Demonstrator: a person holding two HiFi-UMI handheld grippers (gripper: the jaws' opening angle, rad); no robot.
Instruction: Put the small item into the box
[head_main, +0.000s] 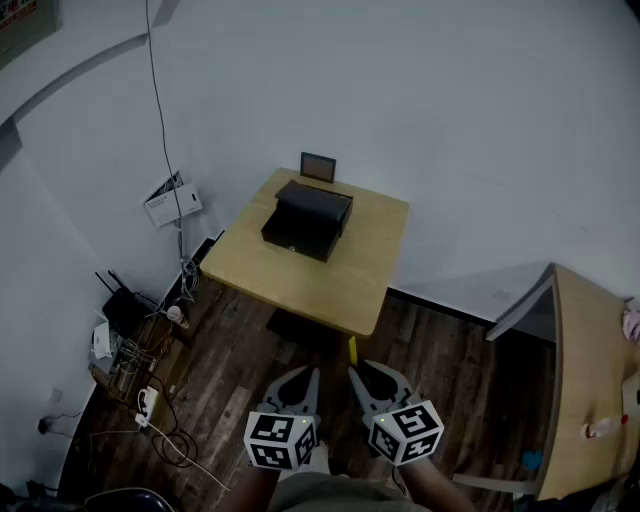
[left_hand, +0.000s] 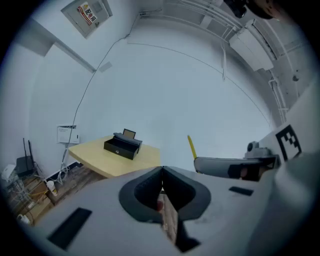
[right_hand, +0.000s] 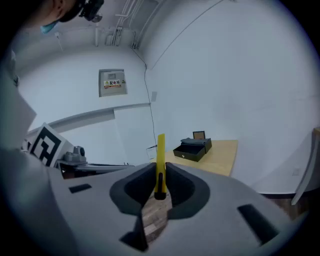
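A person is holding two claws side by side at the bottom centre of the head view, above a dark wooden floor. The right claw is gripping a slim yellow item, its jaws pressing on the lower end while the rest is sticking up and forward past the tips. In the right gripper view the yellow item is standing upright in the middle of the frame, pinched in the right claw. The left claw is carrying nothing; in the left gripper view its jaws are meeting with no gap between them, and the yellow item is showing to their right.

The black box is sitting on a pale wooden surface in the middle of the head view, well apart from both claws. A small framed panel is standing just behind the box at the surface's far edge. Cables are lying tangled on the floor at lower left, and a second surface is showing at the right edge.
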